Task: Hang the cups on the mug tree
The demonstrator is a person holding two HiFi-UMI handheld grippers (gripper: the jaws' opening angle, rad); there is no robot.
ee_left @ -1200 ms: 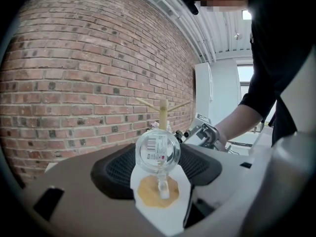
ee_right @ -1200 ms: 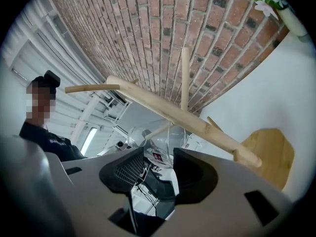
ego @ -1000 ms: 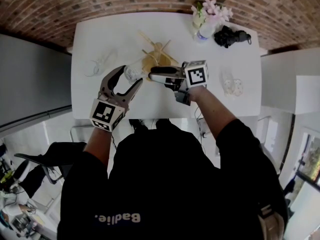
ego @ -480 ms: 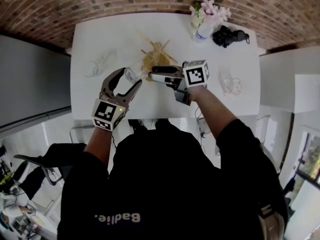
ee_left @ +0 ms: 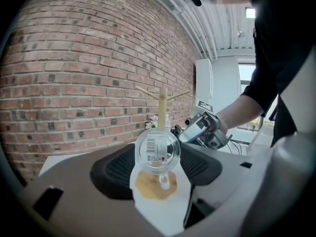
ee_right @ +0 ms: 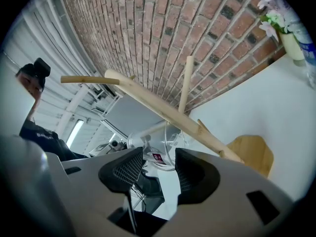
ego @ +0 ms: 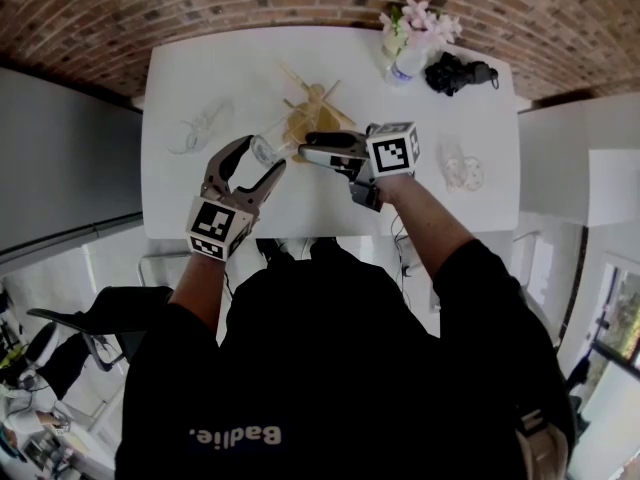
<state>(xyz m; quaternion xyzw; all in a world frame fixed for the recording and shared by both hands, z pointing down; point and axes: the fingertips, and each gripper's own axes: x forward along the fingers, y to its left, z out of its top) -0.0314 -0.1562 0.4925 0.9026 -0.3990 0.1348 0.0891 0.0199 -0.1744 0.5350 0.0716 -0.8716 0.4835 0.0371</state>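
Note:
A clear glass cup point(ego: 262, 149) lies on its side in the air in front of the wooden mug tree point(ego: 312, 118). My left gripper point(ego: 258, 158) is shut on it. In the left gripper view the cup's base point(ee_left: 157, 151) faces the camera, with its handle hanging down. My right gripper point(ego: 303, 151) points at the cup from the right. Its jaws have just been opening, and in the right gripper view the cup point(ee_right: 159, 144) sits just past the pads with gaps on both sides. A peg of the tree point(ee_right: 168, 107) slants above the cup.
Another clear cup point(ego: 195, 128) lies at the table's left, and more glass cups point(ego: 465, 173) stand at the right. A flower vase point(ego: 415, 28) and a black object point(ego: 460, 71) are at the back right. A brick wall is behind the table.

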